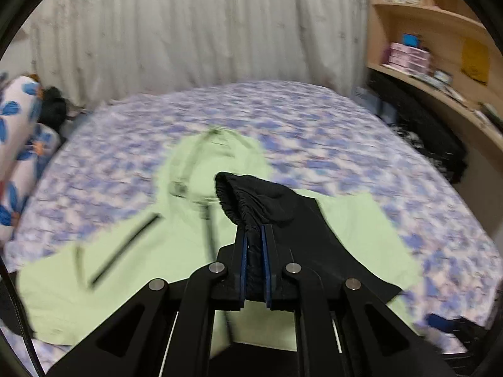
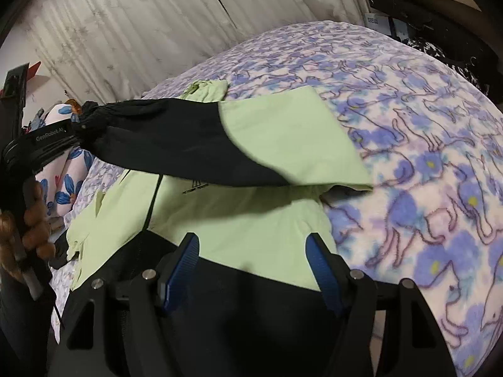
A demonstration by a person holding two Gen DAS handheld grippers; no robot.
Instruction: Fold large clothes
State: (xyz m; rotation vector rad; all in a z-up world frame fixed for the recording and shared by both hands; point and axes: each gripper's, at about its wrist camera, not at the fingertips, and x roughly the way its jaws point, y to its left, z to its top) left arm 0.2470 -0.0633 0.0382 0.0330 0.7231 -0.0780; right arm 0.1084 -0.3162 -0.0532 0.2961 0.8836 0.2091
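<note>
blue-padded jaws of the left claw point(image 1: 254, 235) sit nearest the lens, pinched narrow on the gathered black cuff point(image 1: 242, 194) of one sleeve point(image 2: 220, 138), with the fabric bunched between the pads. that sleeve belongs to a single light green jacket point(image 1: 125, 251) lying chest-up on the flowered bedspread point(image 2: 408, 125), hood point(image 1: 204, 157) toward the curtain. from the right wrist view the sleeve runs as a long taut band, its axis stretching from the shoulder on the right across to the left claw point(image 2: 80, 127) raised at the left, lifted clear of the jacket body below. so the left hand point(image 2: 34, 223) is the one on the sleeve; the right claw point(image 2: 251, 264) hangs wide and holds nothing, poised over the jacket's lower part near the dark hem, whether touching it i cannot tell. judging by this, the coming move is to carry the cuff across the chest and lay the sleeve flat. counted: one jacket, one sleeve lifted, two claws; the second sleeve is probably under the blur at lower left, but that is unclear.
</note>
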